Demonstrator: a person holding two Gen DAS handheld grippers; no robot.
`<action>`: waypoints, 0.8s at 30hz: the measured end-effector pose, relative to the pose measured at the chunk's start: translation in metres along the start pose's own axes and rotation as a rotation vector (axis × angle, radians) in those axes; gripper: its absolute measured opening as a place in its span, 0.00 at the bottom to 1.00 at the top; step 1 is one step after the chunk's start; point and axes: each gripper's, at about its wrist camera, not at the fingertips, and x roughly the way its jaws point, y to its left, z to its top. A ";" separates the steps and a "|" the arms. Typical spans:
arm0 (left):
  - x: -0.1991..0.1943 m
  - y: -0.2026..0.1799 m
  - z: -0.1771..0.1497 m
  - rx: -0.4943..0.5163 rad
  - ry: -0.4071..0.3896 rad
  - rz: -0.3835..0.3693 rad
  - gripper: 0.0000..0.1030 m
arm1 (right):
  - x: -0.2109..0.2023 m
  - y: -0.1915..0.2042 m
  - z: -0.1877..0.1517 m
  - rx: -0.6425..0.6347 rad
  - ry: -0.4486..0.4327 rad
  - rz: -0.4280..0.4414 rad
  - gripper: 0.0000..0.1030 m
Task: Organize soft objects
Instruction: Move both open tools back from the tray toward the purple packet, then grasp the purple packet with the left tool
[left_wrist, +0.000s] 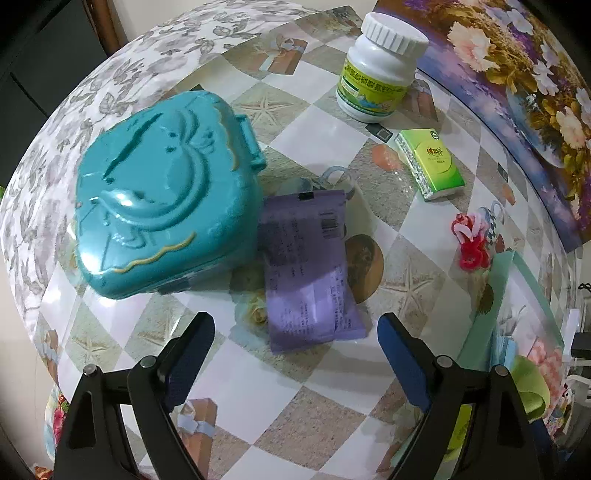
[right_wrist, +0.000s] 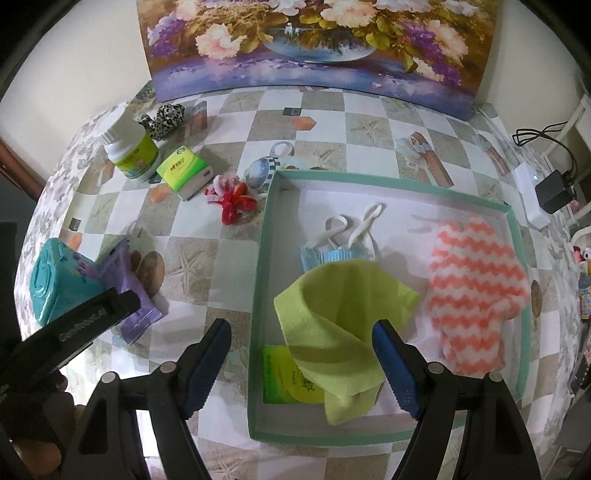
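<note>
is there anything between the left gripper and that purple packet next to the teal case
Nothing visible stands between them. The left gripper hangs open just over the near end of the purple packet, with bare tablecloth below. The teal case touches the packet's far left edge only.

— Teal all over the hard case (left_wrist: 162, 195), with thin gold wavy trim. Pale purple on the flat packet (left_wrist: 310, 269), printed in dark text.

— White for the bottle (left_wrist: 380, 70), green-and-yellow label. Bright green on the tissue pack (left_wrist: 430, 164).

— Red and pink in the hair tie (left_wrist: 469, 240). Leopard spots on the scrunchie (right_wrist: 162, 114).

— Mint-green rim around the white tray (right_wrist: 391, 177). Lime for the cloth (right_wrist: 340, 317); coral-and-white zigzags across the mitt (right_wrist: 476, 288); light blue on the mask (right_wrist: 332, 256).

— Grey, white and beige checks over the tablecloth (right_wrist: 332, 110).
</note>
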 end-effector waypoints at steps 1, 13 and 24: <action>0.001 -0.001 0.000 0.000 -0.004 0.001 0.88 | -0.001 -0.001 0.001 0.001 -0.005 0.000 0.79; 0.029 -0.011 0.011 0.006 -0.011 0.050 0.65 | 0.000 -0.004 0.006 0.008 -0.031 0.003 0.79; 0.034 -0.035 0.012 0.078 -0.029 0.060 0.53 | 0.006 -0.004 0.009 0.012 -0.037 0.000 0.79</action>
